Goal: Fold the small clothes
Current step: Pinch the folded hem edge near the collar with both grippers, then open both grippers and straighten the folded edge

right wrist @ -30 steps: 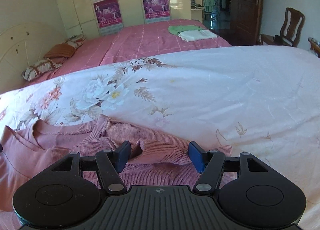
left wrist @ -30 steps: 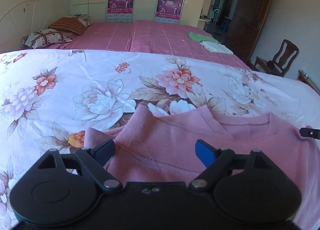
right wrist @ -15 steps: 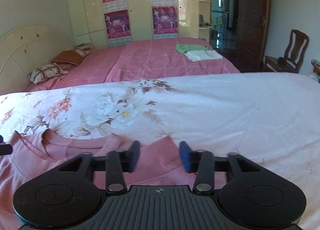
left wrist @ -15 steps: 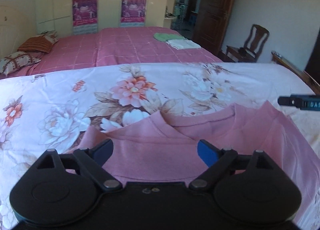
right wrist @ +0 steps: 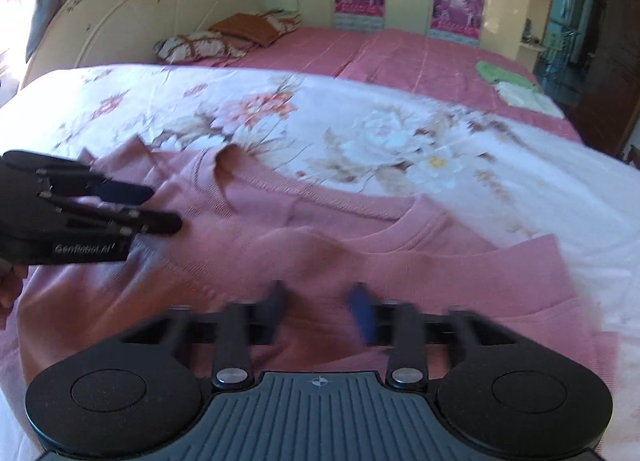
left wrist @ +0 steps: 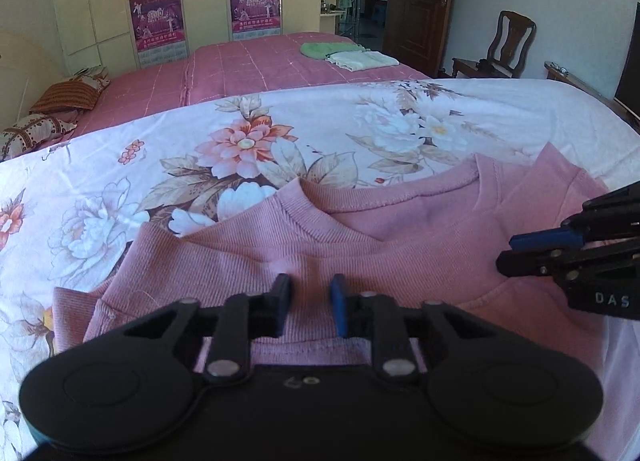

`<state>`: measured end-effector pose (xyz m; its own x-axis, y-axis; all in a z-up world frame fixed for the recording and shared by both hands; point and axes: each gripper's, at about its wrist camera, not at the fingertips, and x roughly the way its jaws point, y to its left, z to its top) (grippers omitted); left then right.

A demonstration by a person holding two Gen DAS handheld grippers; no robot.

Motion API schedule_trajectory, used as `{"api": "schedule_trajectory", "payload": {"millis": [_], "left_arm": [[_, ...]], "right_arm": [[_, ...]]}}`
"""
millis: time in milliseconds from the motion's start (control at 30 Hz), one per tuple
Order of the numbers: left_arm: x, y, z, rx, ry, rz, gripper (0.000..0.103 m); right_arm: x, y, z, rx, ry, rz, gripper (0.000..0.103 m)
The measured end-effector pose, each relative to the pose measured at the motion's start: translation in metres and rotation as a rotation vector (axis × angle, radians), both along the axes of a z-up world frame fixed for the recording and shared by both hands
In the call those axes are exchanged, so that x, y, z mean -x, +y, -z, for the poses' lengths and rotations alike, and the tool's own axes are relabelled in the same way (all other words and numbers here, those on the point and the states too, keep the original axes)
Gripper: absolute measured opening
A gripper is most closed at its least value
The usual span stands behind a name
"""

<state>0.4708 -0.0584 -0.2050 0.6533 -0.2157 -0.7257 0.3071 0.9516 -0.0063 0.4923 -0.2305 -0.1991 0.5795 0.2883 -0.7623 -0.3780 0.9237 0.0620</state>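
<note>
Both sleeves that a moment earlier lay bunched between wide jaws had been let go, and the left gripper and right gripper were closing, gripping nothing, over the pink sweater lying folded-in on the floral bedspread, apparently readying the next fold.

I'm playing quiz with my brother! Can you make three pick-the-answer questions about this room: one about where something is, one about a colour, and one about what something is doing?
1. Where is the wooden chair?
A. By the dark door
B. On the flowery bed
C. Next to the pillows

2. What colour is the sweater?
A. Green
B. Pink
C. White

3. How does the sweater lie?
A. Hanging up
B. Rolled into a ball
C. Spread on the flowery sheet

Answers: 1 A, it stands against the wall beside the door. 2 B, the knit is pink all over. 3 C, neck and shoulders lie spread on the sheet.
</note>
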Motion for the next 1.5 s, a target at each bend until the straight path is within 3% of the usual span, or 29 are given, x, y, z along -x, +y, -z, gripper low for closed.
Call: {"api": "schedule_trajectory", "payload": {"millis": [67,167,267,333,400,500,533,567,600,633,667,700,733,800,867,900,933,967,1000,1033,1067,1167,1300,1367,1433,1500], "left_arm": [[0.001,0.001,0.000,0.014,-0.017,-0.014,0.005],[-0.002,0.002,0.001,0.025,-0.038,-0.041,0.004],[-0.010,0.005,0.001,0.033,-0.055,-0.083,0.003],[-0.016,0.008,0.001,0.038,-0.076,-0.136,0.000],[-0.028,0.016,0.007,0.035,-0.048,-0.184,0.000],[-0.027,0.028,0.000,0.102,-0.036,-0.178,0.000],[-0.024,0.030,-0.003,0.109,-0.031,-0.168,0.005],[-0.021,0.032,-0.006,0.113,-0.016,-0.156,0.024],[-0.016,0.033,-0.009,0.117,-0.001,-0.144,0.034],[-0.012,0.033,-0.011,0.117,0.003,-0.136,0.059],[-0.006,0.034,-0.014,0.117,-0.006,-0.131,0.085],[0.002,0.032,-0.018,0.116,-0.030,-0.119,0.091],[0.007,0.030,-0.020,0.109,-0.041,-0.098,0.092],[0.012,0.022,-0.019,0.085,-0.022,-0.046,0.089],[0.011,0.013,-0.008,0.030,0.014,-0.010,0.065],[0.011,0.010,-0.002,0.009,0.015,-0.005,0.061],[0.013,0.011,0.001,0.003,-0.013,-0.022,0.051],[0.013,0.011,0.004,-0.019,-0.037,-0.043,0.034],[0.012,0.013,0.006,-0.032,-0.059,-0.059,0.027],[0.011,0.015,0.007,-0.036,-0.077,-0.080,0.018],[0.009,0.017,0.009,-0.034,-0.088,-0.099,0.015],[0.003,0.017,0.013,-0.051,-0.115,-0.119,0.014],[0.000,0.026,0.005,-0.008,-0.097,-0.166,0.016],[0.010,0.031,-0.004,0.016,-0.101,-0.170,0.028],[0.025,0.035,-0.013,0.044,-0.103,-0.152,0.030],[0.041,0.033,-0.022,0.047,-0.111,-0.115,0.043]], "right_arm": [[0.000,0.008,0.002,0.025,-0.014,-0.012,0.004],[-0.005,0.006,0.002,-0.003,-0.043,0.044,0.000],[-0.016,0.004,0.001,0.019,-0.097,0.116,0.000],[-0.033,-0.003,0.006,-0.001,-0.053,0.155,0.000],[-0.042,-0.008,0.009,-0.028,-0.033,0.161,0.000],[-0.033,-0.012,-0.003,-0.062,-0.054,0.124,0.000],[-0.028,-0.013,-0.009,-0.073,-0.061,0.111,0.000],[-0.022,-0.013,-0.015,-0.077,-0.067,0.091,0.002],[-0.018,-0.012,-0.019,-0.072,-0.069,0.077,0.007],[-0.014,-0.010,-0.022,-0.069,-0.069,0.066,0.033],[-0.009,-0.009,-0.024,-0.070,-0.078,0.061,0.077],[-0.002,-0.008,-0.027,-0.074,-0.110,0.061,0.091],[0.003,-0.005,-0.028,-0.072,-0.128,0.047,0.093],[0.006,0.005,-0.022,-0.056,-0.097,0.029,0.084],[0.003,0.014,-0.010,-0.022,-0.050,0.024,0.048],[0.002,0.018,-0.001,0.002,-0.029,0.029,0.043],[0.003,0.020,0.003,0.001,-0.035,0.035,0.042],[0.005,0.021,0.006,-0.001,-0.049,0.042,0.039],[0.005,0.023,0.007,-0.006,-0.059,0.043,0.035],[0.004,0.025,0.007,-0.018,-0.069,0.047,0.022],[0.000,0.026,0.008,-0.034,-0.072,0.052,0.009],[-0.020,0.033,0.016,-0.025,-0.074,0.099,0.002],[-0.030,0.024,0.009,-0.071,-0.057,0.117,0.001],[-0.018,0.010,-0.006,-0.097,-0.075,0.132,0.002],[-0.001,-0.007,-0.019,-0.110,-0.081,0.134,0.002],[0.018,-0.025,-0.025,-0.104,-0.083,0.159,0.002]]}}
